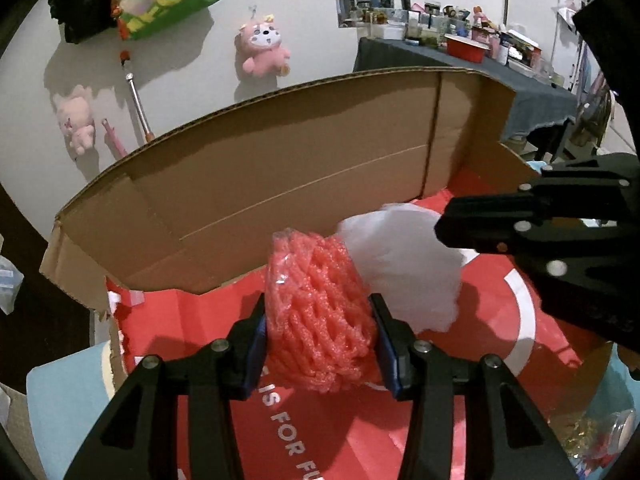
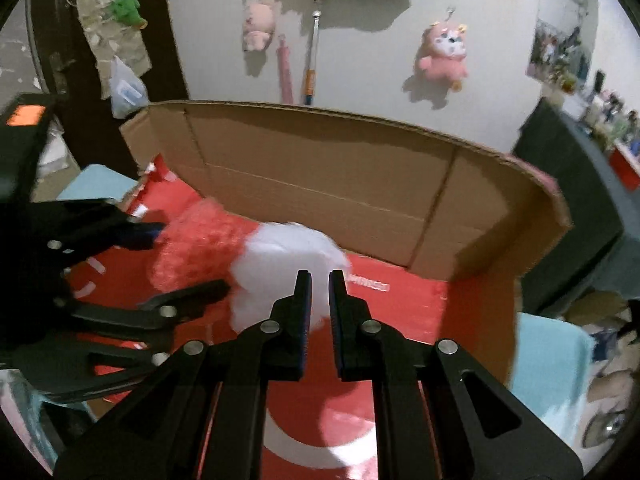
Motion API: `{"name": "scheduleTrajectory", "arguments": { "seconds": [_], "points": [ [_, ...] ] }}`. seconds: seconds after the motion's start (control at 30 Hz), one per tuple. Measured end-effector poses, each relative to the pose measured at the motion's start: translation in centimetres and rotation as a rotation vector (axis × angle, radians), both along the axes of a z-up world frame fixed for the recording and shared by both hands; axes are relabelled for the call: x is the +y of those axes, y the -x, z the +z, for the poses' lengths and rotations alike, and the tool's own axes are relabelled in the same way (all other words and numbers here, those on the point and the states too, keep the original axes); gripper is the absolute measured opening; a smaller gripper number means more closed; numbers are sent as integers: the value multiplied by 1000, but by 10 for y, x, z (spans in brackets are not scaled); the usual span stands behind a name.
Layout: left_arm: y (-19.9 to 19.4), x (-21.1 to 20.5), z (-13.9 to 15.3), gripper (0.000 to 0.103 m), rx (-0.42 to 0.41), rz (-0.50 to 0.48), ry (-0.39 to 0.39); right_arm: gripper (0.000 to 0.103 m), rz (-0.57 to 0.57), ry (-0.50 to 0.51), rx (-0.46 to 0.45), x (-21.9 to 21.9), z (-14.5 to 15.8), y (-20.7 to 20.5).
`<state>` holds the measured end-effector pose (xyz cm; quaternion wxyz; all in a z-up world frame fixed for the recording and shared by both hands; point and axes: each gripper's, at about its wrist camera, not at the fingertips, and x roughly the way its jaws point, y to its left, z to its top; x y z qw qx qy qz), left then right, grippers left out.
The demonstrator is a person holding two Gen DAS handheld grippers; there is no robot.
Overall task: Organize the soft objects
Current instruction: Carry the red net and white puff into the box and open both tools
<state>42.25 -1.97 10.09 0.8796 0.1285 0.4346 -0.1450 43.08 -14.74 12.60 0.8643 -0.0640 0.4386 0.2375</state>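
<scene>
Two soft things up at once, both over the cardboard box point(image 1: 280, 152) w/ the red floor point(image 1: 208, 320).

Box: tall back wall ahead, shorter side wall on the right, near side open toward me. Plenty of bare red floor under both hands; room to go lower w/o scraping. Back wall rim is the only edge ahead, so I'd judge it best to stay short of it and not push fwd.

Left gripper point(image 1: 320, 336): clamped on the pink foam net point(image 1: 320, 304), pads squeezing it from both sides, net held clear above the floor. Right gripper point(image 2: 320, 300): jaws nearly together, pinching the white stuffing point(image 2: 280, 256) at its near edge; most of the tuft bulges out beyond the tips. Blurry here, so can't tell how deep the pinch is.

Net and stuffing touching, side by side. My read: lower both, let go low, left one first, else the stuffing may cling to the net. Keep the hands apart; right jaws sit close to my left one.
</scene>
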Motion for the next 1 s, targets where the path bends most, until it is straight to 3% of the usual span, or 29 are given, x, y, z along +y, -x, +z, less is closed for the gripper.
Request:
{"name": "scheduleTrajectory", "arguments": {
  "seconds": [0.17,0.33,0.4,0.43,0.47,0.5,0.53,0.7,0.83,0.9,0.93,1.0],
  "points": [
    [-2,4,1,52,-6,-5,-16,9,29,-26,49,5,-2,-3],
    [-3,9,-5,53,13,0,-19,12,-6,30,80,10,-10,-13],
    [-3,10,-7,53,18,0,-23,22,-14,40,81,10,-11,-15],
    [-3,10,-8,53,19,1,-25,35,-18,41,79,11,-11,-16],
    [-3,11,-9,53,23,2,-26,62,-23,38,71,11,-10,-16],
    [-4,11,-10,53,28,2,-24,77,-22,31,56,11,-9,-15],
    [-5,11,-10,53,35,0,-23,85,-15,27,45,11,-8,-14],
    [-10,9,-18,54,57,11,-38,85,-28,82,75,17,-18,-23],
    [-18,11,-26,54,96,32,-35,85,-56,80,195,17,-43,-40],
    [-22,10,-29,54,106,38,-40,77,-71,16,251,12,-52,-45],
    [-23,9,-30,54,107,38,-42,60,-92,0,247,9,-53,-47],
    [-27,6,-30,54,105,37,-47,53,-119,0,219,5,-50,-48]
  ]
}}
